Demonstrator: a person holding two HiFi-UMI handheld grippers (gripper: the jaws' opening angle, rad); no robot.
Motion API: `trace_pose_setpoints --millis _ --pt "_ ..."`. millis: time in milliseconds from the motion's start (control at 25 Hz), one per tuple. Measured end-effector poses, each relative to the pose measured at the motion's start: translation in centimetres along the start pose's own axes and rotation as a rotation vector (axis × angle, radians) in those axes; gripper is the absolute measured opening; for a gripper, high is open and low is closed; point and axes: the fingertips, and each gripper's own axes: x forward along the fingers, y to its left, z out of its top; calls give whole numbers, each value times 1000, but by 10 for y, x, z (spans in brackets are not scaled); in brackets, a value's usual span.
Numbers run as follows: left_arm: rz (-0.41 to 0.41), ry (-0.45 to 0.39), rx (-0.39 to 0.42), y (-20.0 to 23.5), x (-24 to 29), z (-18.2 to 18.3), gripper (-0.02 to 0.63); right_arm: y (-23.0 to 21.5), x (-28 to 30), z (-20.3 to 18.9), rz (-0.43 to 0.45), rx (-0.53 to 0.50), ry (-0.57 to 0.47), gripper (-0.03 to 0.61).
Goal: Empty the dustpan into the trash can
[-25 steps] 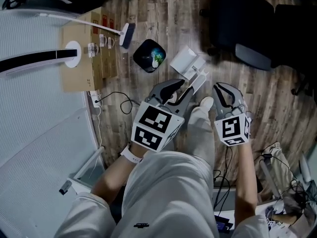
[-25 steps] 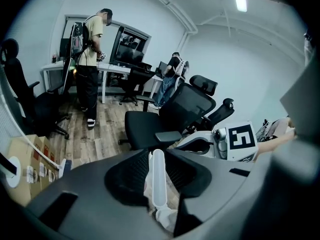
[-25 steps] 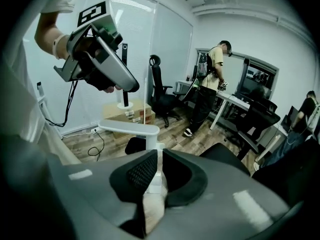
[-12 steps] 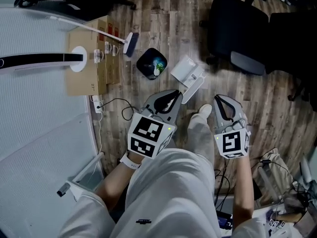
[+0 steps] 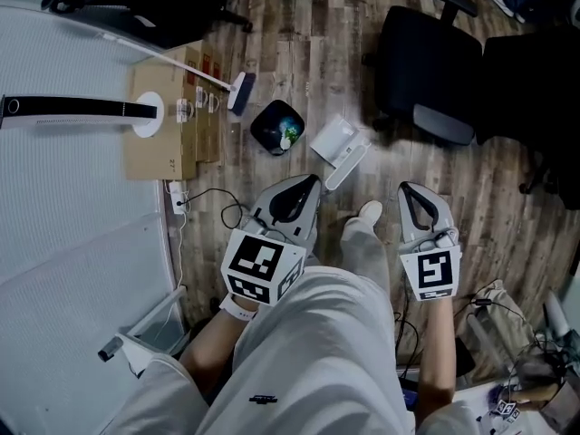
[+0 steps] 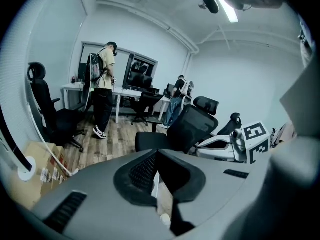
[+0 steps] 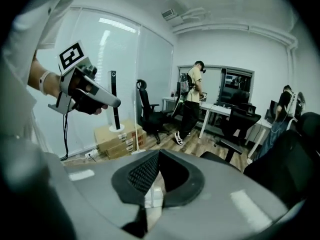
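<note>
I see a white dustpan, a black trash can, a tan cardboard box, and a brown wood-grain floor.

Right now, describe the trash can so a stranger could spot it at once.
Start at the cardboard box on the wooden floor, at the head view's left. Just right of it lies a white broom head, then the trash can, then a white dustpan. The can is the only black, rounded one, with bright litter inside.
</note>
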Motion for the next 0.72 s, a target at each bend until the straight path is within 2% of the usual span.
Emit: trace_pose_setpoints --millis 200,520,720 --pt "21 -62 3 -2 -16 17 6 -7 -17 22 -9 76 -68 12" --pt "28 -137 6 -6 -30 36 6 -12 -37 59 -46 70 -144 12" --pt "32 -167 17 -14 -41 45 6 -20 -51 64 -73 60 -142 12"
